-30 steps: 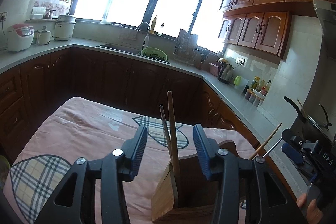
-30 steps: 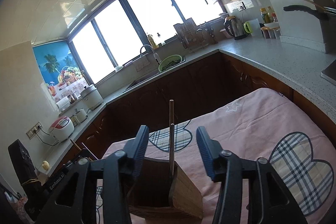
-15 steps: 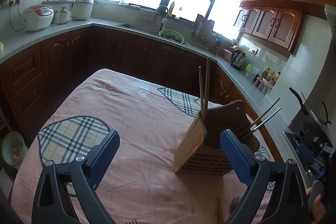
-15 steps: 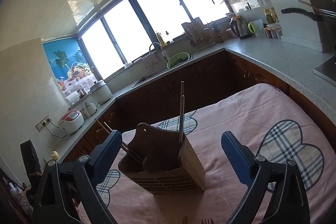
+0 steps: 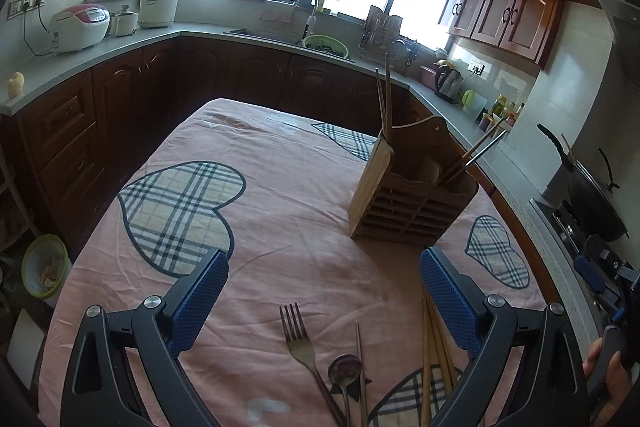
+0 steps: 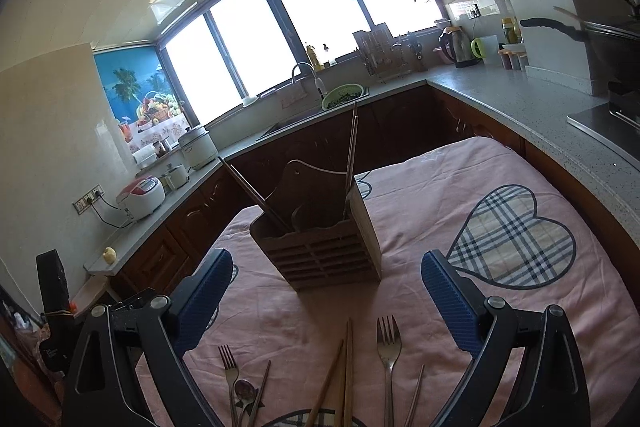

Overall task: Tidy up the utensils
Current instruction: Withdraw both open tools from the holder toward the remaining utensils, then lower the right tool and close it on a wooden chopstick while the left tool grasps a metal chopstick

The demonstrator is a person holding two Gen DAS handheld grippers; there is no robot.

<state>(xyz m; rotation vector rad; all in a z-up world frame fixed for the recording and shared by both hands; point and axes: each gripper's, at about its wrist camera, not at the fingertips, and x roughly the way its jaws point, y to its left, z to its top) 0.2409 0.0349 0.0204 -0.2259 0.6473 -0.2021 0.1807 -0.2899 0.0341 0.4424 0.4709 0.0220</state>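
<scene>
Both grippers gape empty before wooden holder (image 6: pixel 320 227).

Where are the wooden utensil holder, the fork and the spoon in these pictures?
wooden utensil holder (image 6: pixel 320 255): right wrist view, on its slatted front wall.
fork (image 5: pixel 298 337): left wrist view, at the base of its tines.
spoon (image 5: pixel 345 367): left wrist view, on its bowl.

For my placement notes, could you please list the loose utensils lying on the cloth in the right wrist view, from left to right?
Small fork → spoon → wooden chopsticks → larger fork → metal chopstick.
</scene>
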